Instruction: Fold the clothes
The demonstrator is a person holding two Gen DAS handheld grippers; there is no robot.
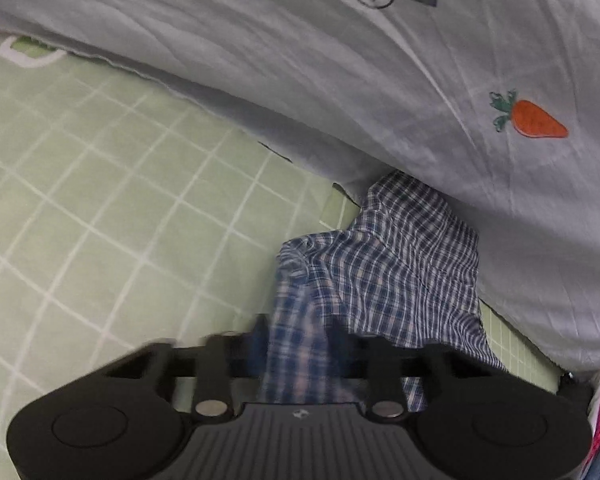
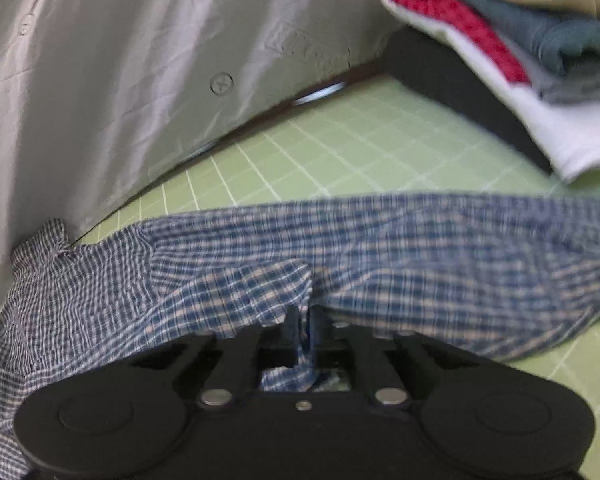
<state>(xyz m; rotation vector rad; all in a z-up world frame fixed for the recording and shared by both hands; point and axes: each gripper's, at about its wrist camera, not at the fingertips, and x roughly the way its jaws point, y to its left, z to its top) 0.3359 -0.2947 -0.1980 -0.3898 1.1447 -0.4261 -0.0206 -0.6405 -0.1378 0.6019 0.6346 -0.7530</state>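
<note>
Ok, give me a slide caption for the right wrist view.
Right tongs shut on a blue plaid shirt stretched across the green grid sheet, folded clothes stacked behind.

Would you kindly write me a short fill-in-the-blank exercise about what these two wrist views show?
1. Both claws, the left claw and the right claw, are pinching the blue ____ shirt.
2. The grey quilt has an orange ____ printed on it.
3. The bedsheet under the shirt is ____ with white grid lines.
4. The pile of folded clothes includes a ____ spotted piece.

Missing words: checked; carrot; green; red
</note>
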